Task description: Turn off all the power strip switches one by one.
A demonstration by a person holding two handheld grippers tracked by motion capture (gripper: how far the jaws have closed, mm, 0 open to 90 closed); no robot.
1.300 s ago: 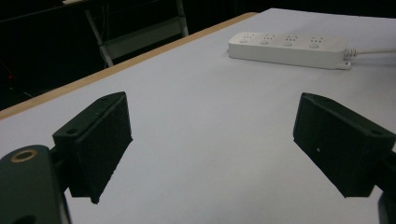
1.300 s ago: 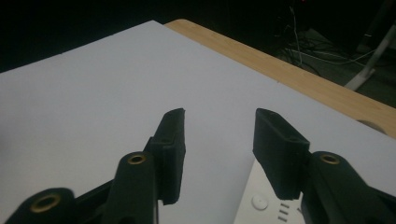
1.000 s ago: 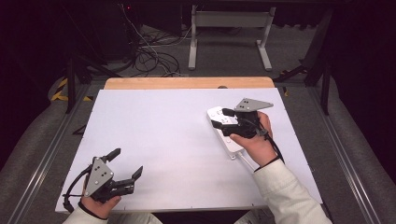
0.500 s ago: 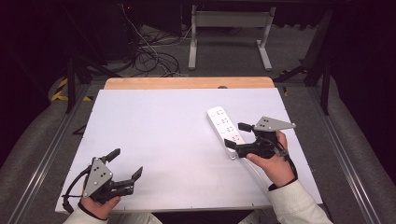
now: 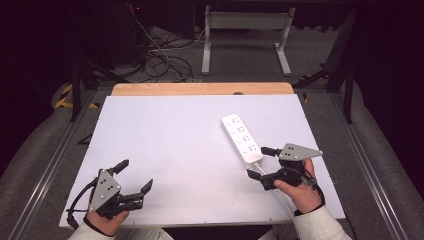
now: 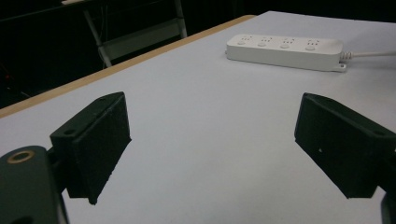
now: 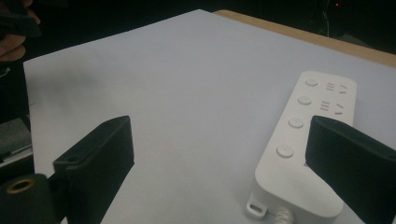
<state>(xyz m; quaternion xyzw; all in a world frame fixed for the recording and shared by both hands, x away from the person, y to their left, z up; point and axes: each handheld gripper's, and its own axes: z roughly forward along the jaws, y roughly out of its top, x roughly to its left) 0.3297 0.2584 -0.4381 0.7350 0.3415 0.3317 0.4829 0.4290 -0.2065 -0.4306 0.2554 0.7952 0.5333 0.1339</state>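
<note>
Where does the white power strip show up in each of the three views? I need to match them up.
High view: power strip lies right of centre on the white table, slanting toward the right gripper.
Left gripper view: top right, lying crosswise, cord leaving to the right.
Right gripper view: lower right, cord end nearest, partly behind one jaw.
Shared landmark: the table's wooden far edge.

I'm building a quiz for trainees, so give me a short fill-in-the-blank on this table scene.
1. The white plastic power strip has ____ round buttons along its top.
2. The right hand-held gripper has its jaws ____, nothing between them.
3. The strip lies on a white sheet whose far edge meets a ____ wooden strip.
4. The left hand-held gripper holds ____.

Missing words: four; open; tan; nothing
</note>
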